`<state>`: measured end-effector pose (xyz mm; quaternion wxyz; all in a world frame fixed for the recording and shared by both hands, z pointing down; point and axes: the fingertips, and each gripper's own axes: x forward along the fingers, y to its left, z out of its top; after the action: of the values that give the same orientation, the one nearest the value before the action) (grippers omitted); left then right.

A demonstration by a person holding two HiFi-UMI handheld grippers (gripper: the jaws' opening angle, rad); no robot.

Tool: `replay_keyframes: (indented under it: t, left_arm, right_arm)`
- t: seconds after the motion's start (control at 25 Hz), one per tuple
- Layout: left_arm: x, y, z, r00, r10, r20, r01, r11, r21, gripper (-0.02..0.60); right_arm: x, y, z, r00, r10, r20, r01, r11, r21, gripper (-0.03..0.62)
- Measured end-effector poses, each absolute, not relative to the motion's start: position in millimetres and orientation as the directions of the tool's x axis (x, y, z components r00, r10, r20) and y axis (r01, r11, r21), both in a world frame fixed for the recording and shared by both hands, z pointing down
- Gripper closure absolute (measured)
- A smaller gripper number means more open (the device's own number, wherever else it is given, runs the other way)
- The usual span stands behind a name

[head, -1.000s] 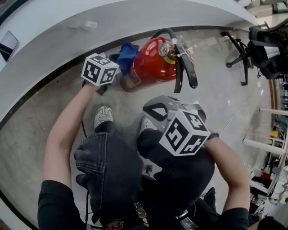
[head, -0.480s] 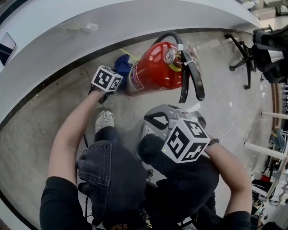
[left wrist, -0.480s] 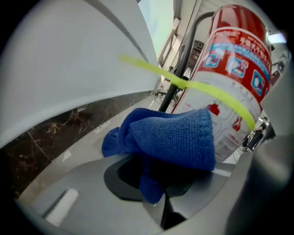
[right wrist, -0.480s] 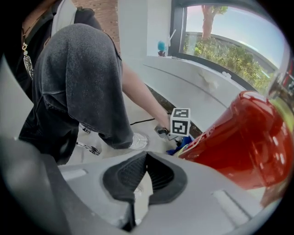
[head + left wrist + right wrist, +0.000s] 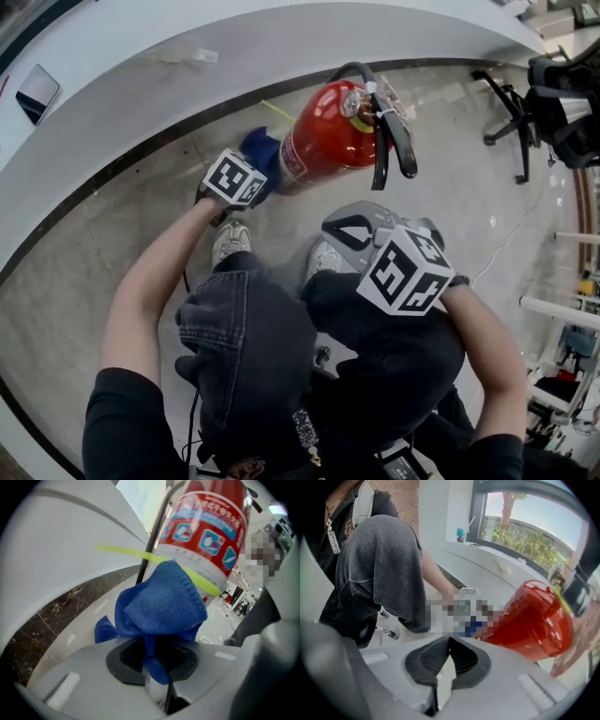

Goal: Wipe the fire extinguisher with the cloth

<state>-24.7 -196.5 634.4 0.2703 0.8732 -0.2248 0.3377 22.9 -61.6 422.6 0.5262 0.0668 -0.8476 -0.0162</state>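
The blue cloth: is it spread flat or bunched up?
Bunched up: the blue cloth bulges in folds from the left gripper, whose jaws pinch it.

The claw (image 5: 157,667) grips a blue cloth (image 5: 161,604) against the fire extinguisher (image 5: 206,531).

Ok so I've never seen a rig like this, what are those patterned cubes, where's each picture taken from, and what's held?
A person holds a two-jaw gripper in each hand; the cubes are parts of them. One picture looks down from a head camera; the other two come from cameras on the grippers. A red fire extinguisher sits on the floor by a curved white counter. The left gripper pinches a blue cloth near its base; the right gripper is shut, empty.
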Motion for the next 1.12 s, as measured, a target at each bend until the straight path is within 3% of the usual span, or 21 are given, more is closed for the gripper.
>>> replay_keyframes:
  t: [0.36,0.92,1.12]
  left_arm:
    - [-12,-167,545,0.733,-0.237,0.638,-0.5,-0.823,0.269,0.534]
    - [-25,-230,320,0.781,-0.476,0.403,-0.538,-0.841,0.049,0.534]
    - [11,-255,258,0.824,-0.44,0.357,-0.461,-0.887,-0.03,0.532]
  right_arm:
    - [31,-59,378,-0.463,-0.257,0.848,-0.166,0.965,0.201,0.591]
    - [27,-52,307,-0.556,-0.404,0.726,-0.236,0.915,0.328,0.591]
    - [36,-55,295,-0.574,-0.434,0.694,-0.271,0.901,0.34,0.591]
